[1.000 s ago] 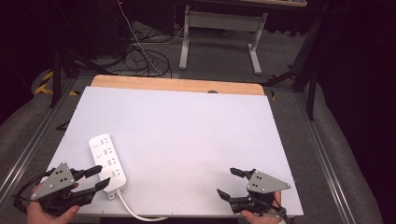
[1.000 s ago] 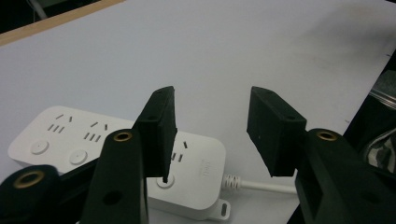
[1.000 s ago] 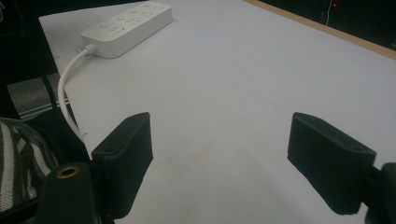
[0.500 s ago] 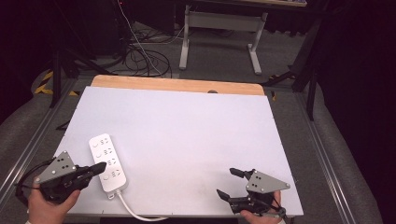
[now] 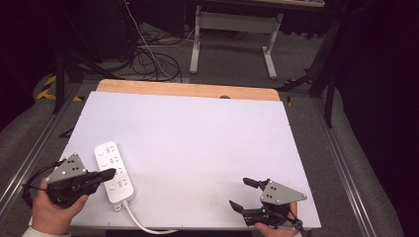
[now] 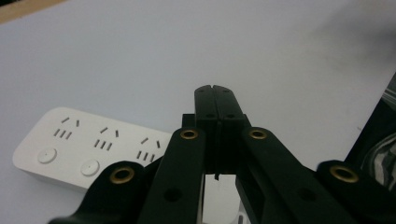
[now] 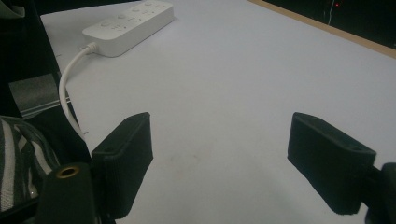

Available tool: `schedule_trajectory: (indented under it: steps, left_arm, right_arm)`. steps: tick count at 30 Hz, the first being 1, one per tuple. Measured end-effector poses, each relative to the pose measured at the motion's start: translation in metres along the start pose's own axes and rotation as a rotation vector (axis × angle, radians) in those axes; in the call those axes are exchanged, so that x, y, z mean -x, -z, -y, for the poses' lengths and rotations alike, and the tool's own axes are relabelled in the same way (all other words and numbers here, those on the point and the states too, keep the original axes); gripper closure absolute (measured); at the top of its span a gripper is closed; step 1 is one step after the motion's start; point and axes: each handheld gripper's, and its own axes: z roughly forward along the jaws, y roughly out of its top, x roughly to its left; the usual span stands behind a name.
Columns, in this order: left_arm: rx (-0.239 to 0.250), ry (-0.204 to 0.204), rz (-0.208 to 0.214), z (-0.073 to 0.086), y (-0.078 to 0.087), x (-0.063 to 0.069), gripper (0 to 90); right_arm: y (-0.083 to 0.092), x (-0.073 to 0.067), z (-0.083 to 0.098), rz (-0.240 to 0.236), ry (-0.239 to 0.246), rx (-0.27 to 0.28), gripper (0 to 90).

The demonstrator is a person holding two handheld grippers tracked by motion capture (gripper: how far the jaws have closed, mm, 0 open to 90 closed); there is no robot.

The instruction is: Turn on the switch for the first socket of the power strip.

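One power strip [image 5: 114, 171] lies near desk [image 5: 207, 128] front-left corner. Left gripper [image 5: 109, 173], jaws pressed together and empty, tips over it, probably to poke a switch. Right gripper [image 5: 244, 193] idles front-right, jaws wide.

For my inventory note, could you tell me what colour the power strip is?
White; the power strip shows best in the high view.

No text, brand, number or sign can be read anywhere. The white power strip [image 6: 88, 147] shows only socket slots and round buttons, without readable marks, and the white surface [image 5: 197, 138] carries no label.
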Motion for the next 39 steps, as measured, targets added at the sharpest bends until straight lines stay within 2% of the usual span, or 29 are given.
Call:
schedule_trajectory:
  steps: [8, 11, 12, 13, 14, 17, 21, 24, 29, 32, 35, 39]
  left_arm:
    - [-0.115, -0.011, 0.029, -0.004, -0.006, -0.014, 90.0]
    - [-0.162, -0.014, 0.013, -0.005, -0.009, -0.016, 90.0]
    - [-0.162, -0.014, 0.013, -0.005, -0.009, -0.016, 90.0]
    - [-0.199, -0.010, 0.006, -0.005, -0.012, -0.017, 90.0]
    - [-0.216, -0.005, 0.020, -0.005, -0.014, -0.017, 90.0]
    - [-0.263, -0.001, 0.027, -0.005, -0.016, -0.017, 90.0]
    - [-0.288, -0.013, 0.026, -0.005, -0.019, -0.018, 90.0]
    - [-0.328, -0.010, 0.013, -0.004, -0.022, -0.018, 90.0]
    - [-0.371, -0.019, 0.029, -0.004, -0.027, -0.018, 90.0]
    - [-0.398, -0.031, 0.014, -0.004, -0.029, -0.018, 90.0]
    - [-0.421, -0.022, 0.004, -0.004, -0.032, -0.017, 90.0]
    - [-0.449, -0.031, 0.016, -0.004, -0.035, -0.017, 90.0]
  right_arm:
    - [-0.001, 0.000, 0.000, -0.001, -0.002, -0.003, 22.6]
    - [-0.001, 0.000, 0.000, -0.003, -0.002, -0.005, 22.6]
    - [-0.001, 0.000, 0.000, -0.004, -0.002, -0.006, 22.6]
    - [-0.001, 0.000, 0.000, -0.004, 0.000, -0.006, 22.6]
    - [-0.001, 0.000, 0.000, -0.002, -0.001, -0.006, 22.6]
    - [-0.001, 0.000, 0.000, 0.001, -0.001, -0.006, 22.6]
    - [-0.001, 0.000, 0.000, -0.001, 0.000, -0.006, 22.6]
    - [-0.001, 0.000, 0.000, 0.000, 0.000, -0.005, 22.6]
    - [-0.001, 0.000, 0.000, -0.004, 0.000, -0.007, 22.6]
    - [-0.001, 0.000, 0.000, -0.004, 0.000, -0.007, 22.6]
    - [-0.001, 0.000, 0.000, -0.003, -0.001, -0.008, 22.6]
    - [-0.001, 0.000, 0.001, -0.002, 0.000, -0.008, 22.6]
